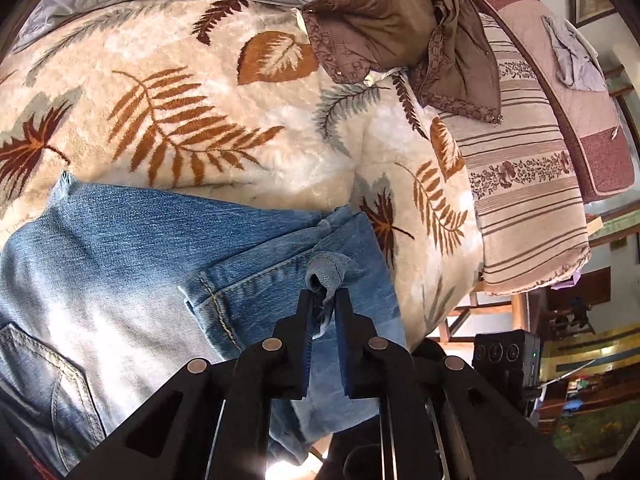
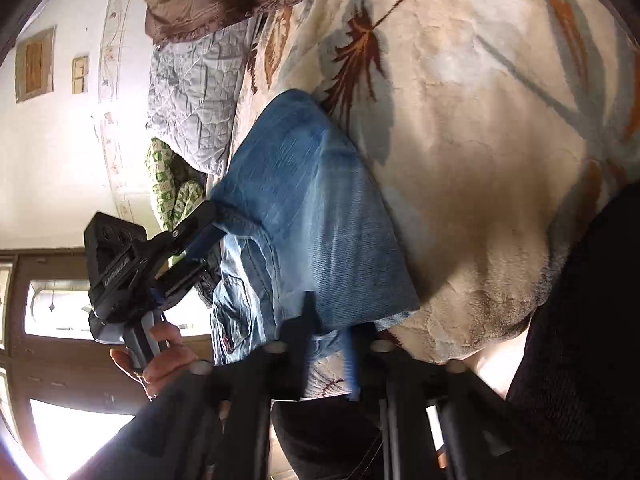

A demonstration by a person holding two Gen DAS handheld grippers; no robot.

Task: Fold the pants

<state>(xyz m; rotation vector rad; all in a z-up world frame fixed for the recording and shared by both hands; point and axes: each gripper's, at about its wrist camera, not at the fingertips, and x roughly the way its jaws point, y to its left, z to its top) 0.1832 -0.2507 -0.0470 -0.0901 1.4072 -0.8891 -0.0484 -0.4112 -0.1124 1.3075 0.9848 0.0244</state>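
Note:
Faded blue jeans point(image 1: 132, 280) lie on a cream blanket with a leaf pattern point(image 1: 224, 92). In the left wrist view my left gripper point(image 1: 325, 294) is shut on a bunched fold of denim at the jeans' right edge, close to a back pocket seam. The right wrist view shows the same jeans point(image 2: 312, 208) folded over, running away along the bed. My right gripper point(image 2: 330, 328) is blurred at the near hem, its jaws close together with denim between them. A hand point(image 2: 160, 356) holds the left gripper point(image 2: 212, 216) at the jeans' left side.
A brown garment point(image 1: 392, 28) is heaped at the far end of the bed, next to a striped cushion point(image 1: 524, 188) and a grey quilt point(image 2: 192, 92). The bed edge drops off at the right in the left wrist view. A dark sleeve point(image 2: 580, 320) fills the lower right of the right wrist view.

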